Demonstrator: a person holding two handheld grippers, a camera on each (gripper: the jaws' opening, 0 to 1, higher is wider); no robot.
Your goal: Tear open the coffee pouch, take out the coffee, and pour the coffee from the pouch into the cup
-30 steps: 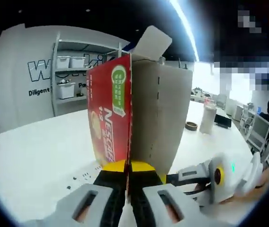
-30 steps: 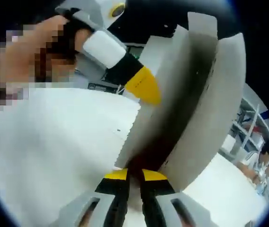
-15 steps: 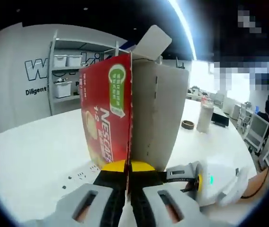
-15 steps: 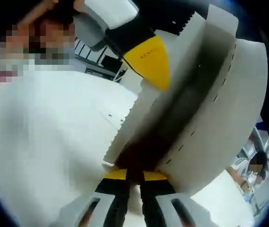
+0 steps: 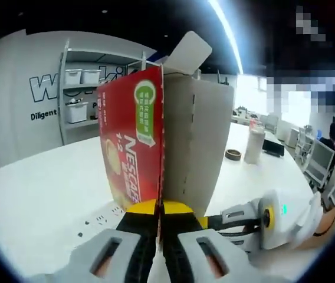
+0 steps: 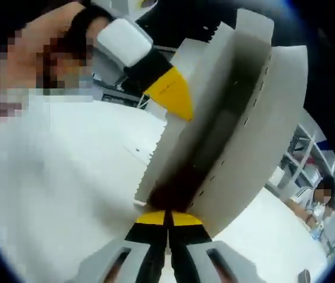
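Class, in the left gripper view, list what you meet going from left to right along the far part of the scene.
Shelf with white bins → red coffee box → roll of tape → tall jar → computer monitor.

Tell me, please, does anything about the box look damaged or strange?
Yes. The red Nescafe box is torn open: grey flaps with perforated, jagged edges spread apart, and one flap sticks up on top. Both grippers clamp its edges.
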